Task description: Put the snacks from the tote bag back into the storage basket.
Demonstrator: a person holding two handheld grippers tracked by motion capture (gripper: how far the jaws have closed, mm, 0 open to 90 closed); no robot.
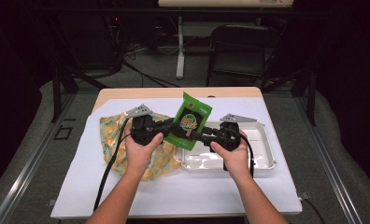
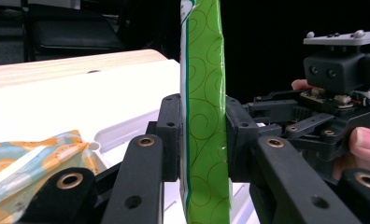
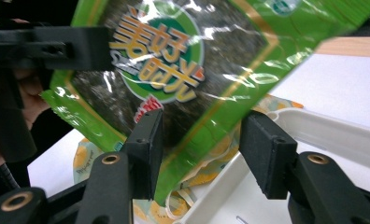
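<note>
Green snack packet [image 1: 189,122] — clamped in left gripper [image 2: 202,135], seemingly loose between right gripper [image 3: 199,154]

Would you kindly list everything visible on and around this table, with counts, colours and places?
snack packet: one, green, held up between the two grippers
tray: one, white, table's right half
cloth: one, yellow-and-teal patterned, table's left
white sheet: one, covering the table
chair: one, black, behind the table
left gripper: black, clamped on the packet
right gripper: black, jaws apart at the packet's lower edge
hands: two, holding the grippers
</note>
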